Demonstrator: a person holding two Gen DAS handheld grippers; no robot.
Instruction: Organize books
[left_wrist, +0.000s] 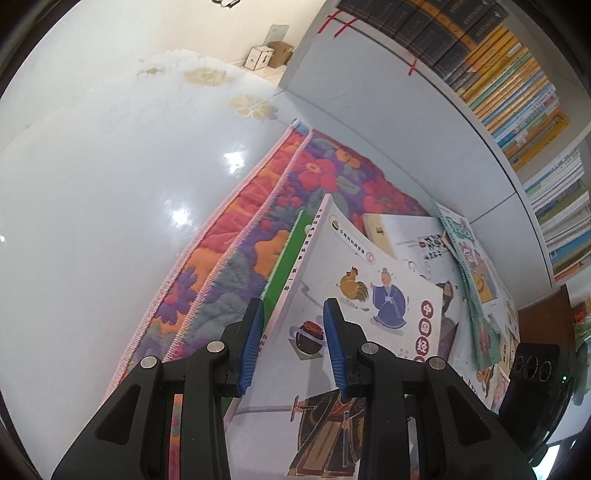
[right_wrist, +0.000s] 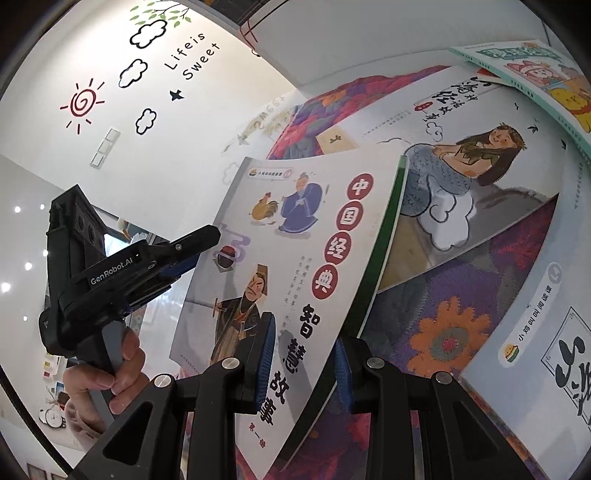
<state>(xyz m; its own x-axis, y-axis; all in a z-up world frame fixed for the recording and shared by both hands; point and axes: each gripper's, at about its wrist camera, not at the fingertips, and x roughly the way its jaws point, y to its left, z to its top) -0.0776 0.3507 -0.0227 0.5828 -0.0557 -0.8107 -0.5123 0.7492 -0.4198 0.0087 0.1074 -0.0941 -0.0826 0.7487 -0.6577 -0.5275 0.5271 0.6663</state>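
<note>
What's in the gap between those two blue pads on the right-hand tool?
In the right wrist view, the rooster-cover book sits between the right gripper pads, clamped near its lower edge.

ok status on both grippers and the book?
Left gripper and right gripper both shut on the rooster book, lifted off the floral rug. Loose books beyond. Shelf ahead.

Both grippers are matte black plastic frames with angular cut-outs in the arms and round silver pivot pins at the joints; the left gripper (left_wrist: 293, 345) and the right gripper (right_wrist: 304, 363) each carry ribbed blue pads (left_wrist: 252, 347) on their fingers; the left unit's side reads "GenRobot.AI" in white, with a grey handle below, wrapped by a bare hand (right_wrist: 105, 384)
</note>
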